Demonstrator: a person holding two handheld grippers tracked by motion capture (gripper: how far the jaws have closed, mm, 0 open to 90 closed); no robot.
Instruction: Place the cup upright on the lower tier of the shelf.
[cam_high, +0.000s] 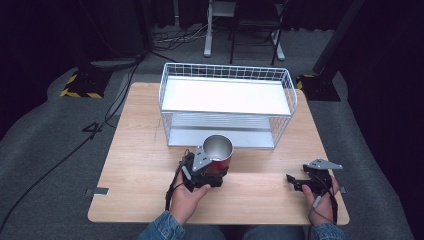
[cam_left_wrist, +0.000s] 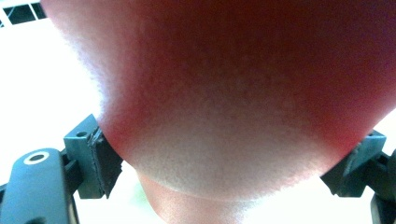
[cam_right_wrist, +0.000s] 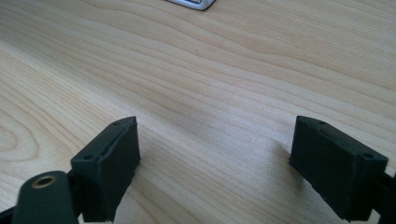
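Red on the outside and bare metal within, the cup (cam_high: 218, 152) stood upright near the middle of the table (cam_high: 140, 150), just in front of the wire basket (cam_high: 227, 102). It looked light and stiff, with a smooth wall likely to slip, so a hold low across its body seemed safest. The left gripper (cam_high: 210, 170) was clamped there, its pads (cam_left_wrist: 105, 158) pressed against both sides of the cup. The left hand (cam_high: 187, 197) reached in from the near edge. By the near right corner, the right gripper (cam_high: 296, 181) lay low, jaws apart over bare wood.
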